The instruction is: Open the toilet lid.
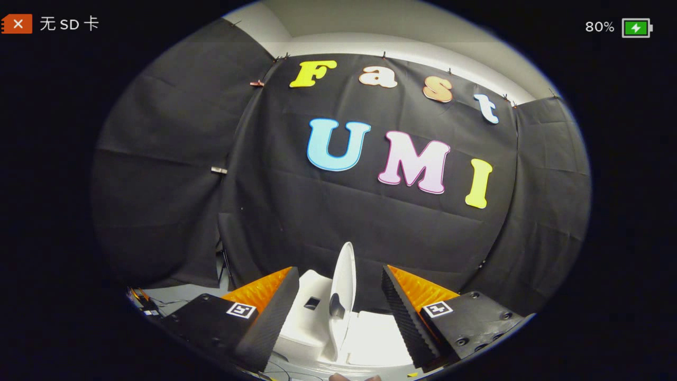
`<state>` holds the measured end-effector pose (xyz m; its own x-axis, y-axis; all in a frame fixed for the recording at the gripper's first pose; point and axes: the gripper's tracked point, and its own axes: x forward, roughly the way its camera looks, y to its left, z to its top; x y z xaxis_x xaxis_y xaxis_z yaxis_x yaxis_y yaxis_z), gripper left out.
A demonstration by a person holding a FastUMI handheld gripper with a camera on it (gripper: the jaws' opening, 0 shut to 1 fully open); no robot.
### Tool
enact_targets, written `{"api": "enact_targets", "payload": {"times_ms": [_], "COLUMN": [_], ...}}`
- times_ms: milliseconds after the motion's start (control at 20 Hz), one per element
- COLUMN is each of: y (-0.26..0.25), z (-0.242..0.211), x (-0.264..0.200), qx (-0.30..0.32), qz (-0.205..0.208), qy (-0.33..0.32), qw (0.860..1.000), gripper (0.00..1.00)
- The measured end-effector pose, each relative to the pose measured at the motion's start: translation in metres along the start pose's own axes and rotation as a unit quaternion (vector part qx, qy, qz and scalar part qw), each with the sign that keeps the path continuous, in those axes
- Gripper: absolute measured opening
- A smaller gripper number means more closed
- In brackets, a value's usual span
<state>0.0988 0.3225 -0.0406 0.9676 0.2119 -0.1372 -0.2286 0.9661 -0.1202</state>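
Gripper (338, 312) fingers spread wide, pointing level, flanking the upright toilet lid (344, 286) without touching.

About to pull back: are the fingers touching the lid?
Apart. The gripper view shows the raised lid standing between the open gripper fingers, with gaps on both sides.

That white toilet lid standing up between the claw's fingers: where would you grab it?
Probably by its thin free top edge. The toilet lid stands nearly upright, edge-on to the open claw, so one finger can pass each flat face from straight ahead, above the toilet.
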Motion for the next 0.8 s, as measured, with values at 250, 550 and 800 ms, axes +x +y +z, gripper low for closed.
{"api": "enact_targets", "payload": {"times_ms": [250, 550, 800], "y": [-0.031, -0.088, -0.152], "z": [0.036, 0.069, 0.088], "x": [-0.035, -0.083, -0.123], "qx": [0.022, 0.049, 0.064], "qz": [-0.001, -0.014, -0.049], "qy": [-0.033, -0.064, -0.092], "qw": [0.999, 0.997, 0.993], "gripper": [0.98, 0.98, 0.98]}}
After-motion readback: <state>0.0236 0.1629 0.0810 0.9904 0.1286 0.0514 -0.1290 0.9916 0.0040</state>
